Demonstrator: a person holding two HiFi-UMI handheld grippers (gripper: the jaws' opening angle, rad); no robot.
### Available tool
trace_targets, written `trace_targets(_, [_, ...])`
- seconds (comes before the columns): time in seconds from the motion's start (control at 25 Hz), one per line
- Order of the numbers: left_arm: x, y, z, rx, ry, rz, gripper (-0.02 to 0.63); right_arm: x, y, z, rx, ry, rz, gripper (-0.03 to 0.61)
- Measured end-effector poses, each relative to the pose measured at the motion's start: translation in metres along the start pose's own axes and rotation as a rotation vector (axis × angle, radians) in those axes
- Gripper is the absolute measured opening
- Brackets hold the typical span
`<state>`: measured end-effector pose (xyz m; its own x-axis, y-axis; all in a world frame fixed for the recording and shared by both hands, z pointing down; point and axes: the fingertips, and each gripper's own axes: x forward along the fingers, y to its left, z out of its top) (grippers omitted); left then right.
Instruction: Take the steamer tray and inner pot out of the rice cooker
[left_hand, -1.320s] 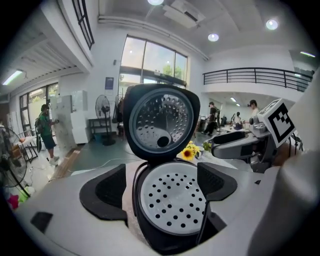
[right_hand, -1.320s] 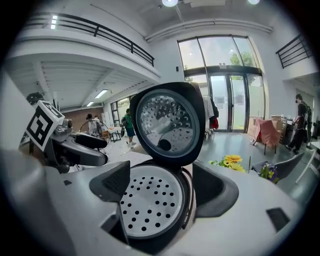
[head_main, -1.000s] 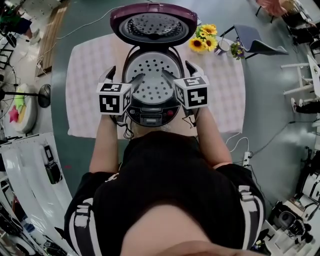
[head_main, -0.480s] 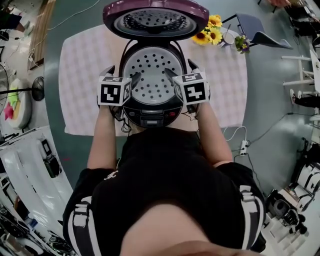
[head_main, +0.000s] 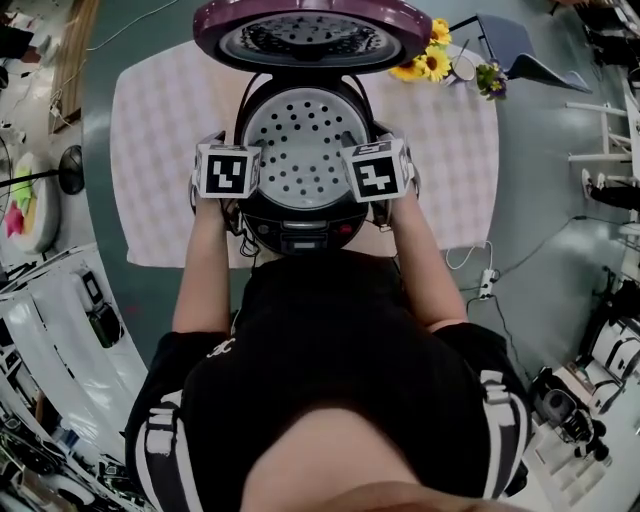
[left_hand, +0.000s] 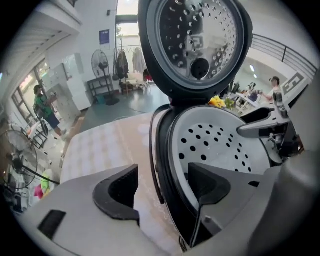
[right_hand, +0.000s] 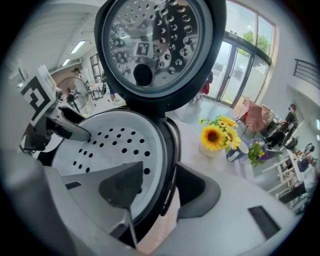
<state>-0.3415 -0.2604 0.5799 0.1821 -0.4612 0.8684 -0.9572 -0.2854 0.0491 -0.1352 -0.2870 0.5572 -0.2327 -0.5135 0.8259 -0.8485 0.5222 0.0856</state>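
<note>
Starting with head view: dark round rice cooker (head_main: 300, 215) on pale pink checked tablecloth (head_main: 165, 120), purple-backed lid (head_main: 310, 30) swung up and open at the far side. White round steamer tray (head_main: 300, 140), punched with rows of dark holes, seated in the cooker mouth just inside the rim. Left gripper (head_main: 228, 165) at the cooker's left rim, right gripper (head_main: 378, 165) at the right rim, marker cubes up and covering the jaw tips. Bunch of yellow sunflowers (head_main: 428, 62) on the cloth, right of the lid.

Left gripper view: shows the part hidden under the cubes. Left gripper (left_hand: 162, 187) jaws wide apart, straddling the cooker wall: outer jaw over the cloth, inner jaw over the tray (left_hand: 215, 145) edge. Nothing clamped; contact with the rim not clear. Lid (left_hand: 200, 45) underside seen as a perforated metal plate. Right gripper (left_hand: 270, 125) visible across the tray.

Right gripper view: same on the other side. Right gripper (right_hand: 157, 190) jaws wide, one over the tray (right_hand: 110, 145), one outside the cooker wall, not closed on anything. Left gripper (right_hand: 50, 122) opposite, sunflowers (right_hand: 217, 135) just beyond the cooker.
</note>
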Motion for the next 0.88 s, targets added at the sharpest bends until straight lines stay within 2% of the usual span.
trace_targets(0.04, [0.000,0.002,-0.001,0.004,0.004,0.011,0.298,0.000,-0.004,-0.001,-0.001,0.005,-0.023,0.172])
trace_targets(0.08, [0.000,0.001,-0.002,0.001,0.005,0.008,0.273,-0.001,-0.006,-0.001,-0.002,0.008,-0.035,0.160])
trace_targets(0.28, [-0.005,-0.003,0.001,-0.034,-0.006,-0.040,0.209,-0.003,-0.005,0.000,-0.008,0.008,-0.038,0.150])
trace_targets(0.48, [-0.018,-0.007,0.008,-0.036,-0.043,-0.028,0.193,-0.016,-0.006,0.005,-0.004,-0.036,-0.039,0.127])
trace_targets(0.6, [-0.028,-0.010,0.014,-0.030,-0.075,-0.013,0.146,-0.024,-0.005,0.013,-0.010,-0.072,-0.041,0.100])
trace_targets(0.88, [-0.051,-0.020,0.027,-0.024,-0.153,-0.021,0.103,-0.043,-0.006,0.024,-0.010,-0.143,-0.046,0.061])
